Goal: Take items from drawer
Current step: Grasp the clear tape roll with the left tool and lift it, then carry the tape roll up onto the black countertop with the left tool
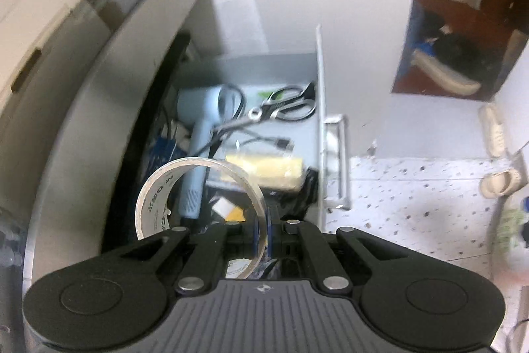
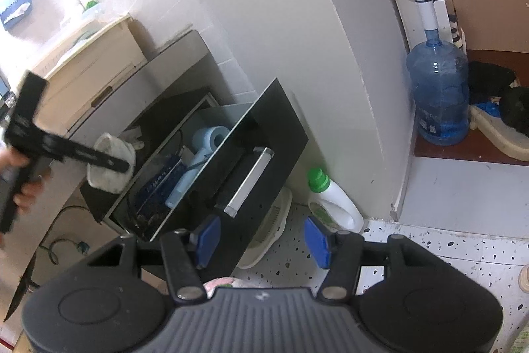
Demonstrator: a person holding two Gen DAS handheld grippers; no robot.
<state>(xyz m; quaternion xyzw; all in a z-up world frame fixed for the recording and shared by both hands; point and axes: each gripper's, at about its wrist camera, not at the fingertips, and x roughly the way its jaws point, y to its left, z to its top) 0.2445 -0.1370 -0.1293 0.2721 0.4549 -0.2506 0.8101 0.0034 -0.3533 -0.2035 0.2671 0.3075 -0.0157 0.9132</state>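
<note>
The left gripper (image 1: 263,230) pinches the tape roll (image 1: 198,191) by its rim above the open drawer (image 1: 319,121), remaining items lying toward 12 o'clock, while the right gripper (image 2: 259,237) hangs spread, farther off.

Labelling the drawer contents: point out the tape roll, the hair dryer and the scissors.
tape roll (image 1: 155,187): left wrist view, on its printed inner wall.
hair dryer (image 1: 198,101): left wrist view, on the barrel.
scissors (image 1: 284,108): left wrist view, where the handles meet the blades.
</note>
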